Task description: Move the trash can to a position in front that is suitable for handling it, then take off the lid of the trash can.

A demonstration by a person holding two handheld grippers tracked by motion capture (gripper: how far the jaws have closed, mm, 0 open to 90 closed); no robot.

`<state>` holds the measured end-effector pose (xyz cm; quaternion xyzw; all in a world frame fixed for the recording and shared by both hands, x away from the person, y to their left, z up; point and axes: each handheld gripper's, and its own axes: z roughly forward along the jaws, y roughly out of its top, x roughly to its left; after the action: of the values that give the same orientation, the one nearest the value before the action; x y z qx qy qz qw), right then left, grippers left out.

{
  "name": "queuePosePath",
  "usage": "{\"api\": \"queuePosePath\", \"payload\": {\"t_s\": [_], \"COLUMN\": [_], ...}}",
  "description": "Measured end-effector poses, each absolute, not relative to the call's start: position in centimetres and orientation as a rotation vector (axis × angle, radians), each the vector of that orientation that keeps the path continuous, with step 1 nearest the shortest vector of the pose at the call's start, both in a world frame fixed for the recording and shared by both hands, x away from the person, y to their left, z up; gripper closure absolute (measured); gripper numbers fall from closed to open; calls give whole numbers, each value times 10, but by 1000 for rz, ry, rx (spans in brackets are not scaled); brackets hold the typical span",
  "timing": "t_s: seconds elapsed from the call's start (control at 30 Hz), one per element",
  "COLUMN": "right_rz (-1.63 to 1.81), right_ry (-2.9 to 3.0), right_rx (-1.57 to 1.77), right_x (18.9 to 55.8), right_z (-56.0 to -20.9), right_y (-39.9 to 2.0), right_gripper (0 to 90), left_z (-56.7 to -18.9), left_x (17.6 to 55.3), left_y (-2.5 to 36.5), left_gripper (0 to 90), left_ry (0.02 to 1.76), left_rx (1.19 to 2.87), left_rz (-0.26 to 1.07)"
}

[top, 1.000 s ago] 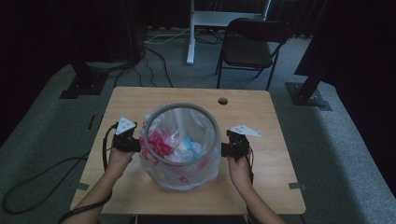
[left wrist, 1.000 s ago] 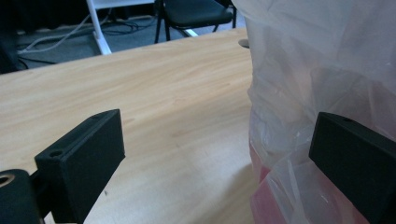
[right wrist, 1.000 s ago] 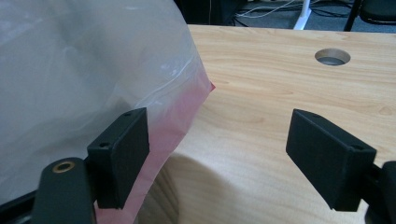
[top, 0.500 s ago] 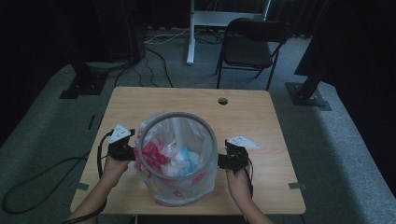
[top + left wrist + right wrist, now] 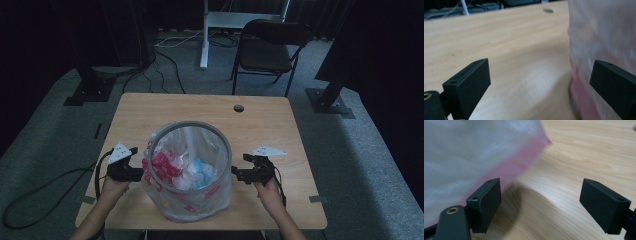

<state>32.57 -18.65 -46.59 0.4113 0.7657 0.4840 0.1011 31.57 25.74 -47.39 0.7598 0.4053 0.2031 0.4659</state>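
A round bin with a grey rim (image 5: 161, 136) stands near the front of the wooden table (image 5: 265, 125). A clear plastic bag (image 5: 200, 202) with pink print hangs over its outside, and pink and blue crumpled pieces (image 5: 192, 170) lie inside. My left gripper (image 5: 139, 174) sits at the bin's left flank, open; in the left gripper view (image 5: 541, 75) the bag (image 5: 599, 32) lies behind the right-hand jaw. My right gripper (image 5: 236, 175) is at the bin's right flank. Its jaws have just been opening and stand wide (image 5: 542, 195) with only tabletop between them; the bag (image 5: 474, 152) is by the left-hand jaw.
A small round hole (image 5: 238, 108) marks the table's far side. Behind the table stand a dark folding chair (image 5: 267, 50) and a white stand (image 5: 204, 40). Black stand bases (image 5: 330, 102) and cables (image 5: 165, 60) lie on the grey floor. Table edges run close to both forearms.
The bin and both hands have come toward the near edge of the table and lower. Both grippers now sit at the bin's lower sides rather than by its rim.
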Motion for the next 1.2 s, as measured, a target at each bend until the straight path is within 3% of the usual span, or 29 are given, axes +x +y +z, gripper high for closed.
{"api": "queuePosePath", "payload": {"t_s": [0.1, 0.17, 0.37, 0.43, 0.6, 0.67, 0.77, 1.2], "right_rz": [1400, 1414, 1408, 1436, 1527, 1552, 1599, 1676], "right_ry": [2307, 2333, 2279, 2283, 2271, 2269, 2257, 2309], "right_rx": [1242, 1239, 1253, 1233, 1146, 1110, 1036, 731], "right_x": [330, 332, 328, 325, 321, 321, 322, 346], "right_z": [-468, -469, -457, -450, -430, -420, -404, -331], "right_y": [-202, -214, -243, -252, -265, -266, -264, -227], "right_gripper": [171, 121, 121, 272, 249, 199, 202, 307], "left_z": [-483, -489, -501, -504, -511, -511, -513, -519], "left_x": [306, 301, 287, 283, 278, 276, 274, 271], "left_y": [263, 265, 272, 275, 278, 279, 280, 281], "left_gripper": [31, 31, 31, 31, 31, 31, 31, 31], "left_ry": [987, 985, 981, 986, 998, 985, 969, 913], "left_rx": [1887, 1898, 1886, 1869, 1860, 1854, 1844, 1861], "left_rz": [457, 444, 409, 400, 401, 392, 384, 344]}}
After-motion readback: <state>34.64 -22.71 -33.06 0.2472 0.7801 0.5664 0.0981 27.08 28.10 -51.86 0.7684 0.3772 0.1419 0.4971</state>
